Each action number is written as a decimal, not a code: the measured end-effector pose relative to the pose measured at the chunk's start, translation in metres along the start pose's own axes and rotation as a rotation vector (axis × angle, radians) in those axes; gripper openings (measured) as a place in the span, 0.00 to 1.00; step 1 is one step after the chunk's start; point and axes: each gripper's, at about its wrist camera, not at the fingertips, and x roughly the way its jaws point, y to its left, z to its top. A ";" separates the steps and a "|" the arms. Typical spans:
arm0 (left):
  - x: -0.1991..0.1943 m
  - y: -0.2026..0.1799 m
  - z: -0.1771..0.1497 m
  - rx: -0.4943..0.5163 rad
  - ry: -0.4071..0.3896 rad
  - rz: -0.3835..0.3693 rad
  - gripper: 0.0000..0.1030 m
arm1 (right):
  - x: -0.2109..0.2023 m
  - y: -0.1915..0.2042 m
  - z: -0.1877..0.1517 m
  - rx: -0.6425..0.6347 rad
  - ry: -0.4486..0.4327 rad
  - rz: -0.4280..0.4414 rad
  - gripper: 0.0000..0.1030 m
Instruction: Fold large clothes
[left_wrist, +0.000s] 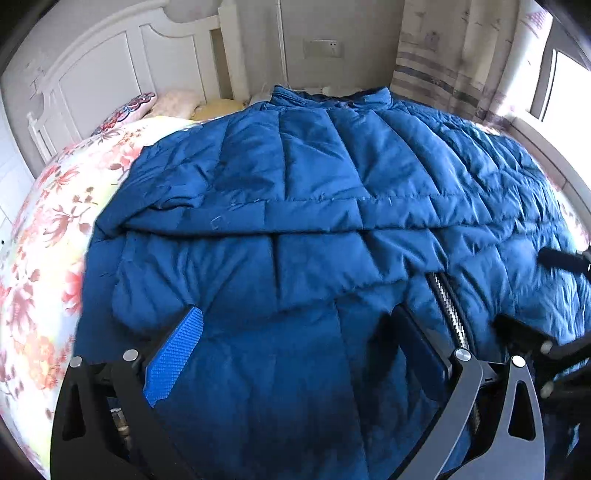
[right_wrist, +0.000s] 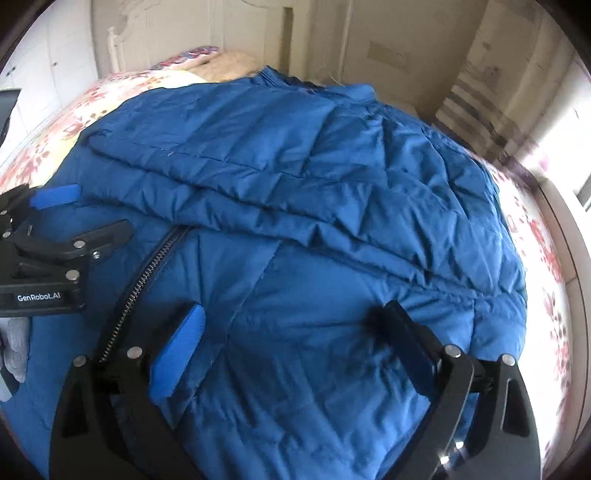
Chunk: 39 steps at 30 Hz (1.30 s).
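Observation:
A blue quilted jacket (left_wrist: 314, 166) lies spread on the bed, collar at the far end. Its sleeves are folded across the body in a band (left_wrist: 258, 218). A zipper (left_wrist: 448, 306) runs down the near part. My left gripper (left_wrist: 295, 314) hovers open over the jacket's lower left half, and its blue pad (left_wrist: 173, 358) is clear of the fabric. My right gripper (right_wrist: 290, 312) stands wide open over the lower right half of the jacket (right_wrist: 295, 147), just right of the zipper (right_wrist: 147, 269). Each gripper shows in the other's view, the left gripper (right_wrist: 103, 209) and the right gripper (left_wrist: 539, 295).
The bed has a floral sheet (left_wrist: 48, 229) that shows on both sides of the jacket. Pillows (left_wrist: 125, 114) lie by the white headboard (left_wrist: 110, 74). A striped curtain (left_wrist: 443, 55) and a bright window (left_wrist: 569, 85) are at the far right. A grey-gloved hand (right_wrist: 14, 343) holds the left gripper.

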 end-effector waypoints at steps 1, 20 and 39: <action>-0.006 0.003 -0.004 0.004 -0.007 0.015 0.95 | -0.003 -0.001 -0.001 0.005 0.003 -0.001 0.92; -0.097 0.017 -0.083 -0.024 -0.138 0.020 0.95 | -0.110 0.039 -0.077 0.027 -0.160 0.015 0.93; -0.082 0.069 -0.138 -0.134 -0.084 0.052 0.96 | -0.089 -0.030 -0.162 0.169 -0.136 0.019 0.97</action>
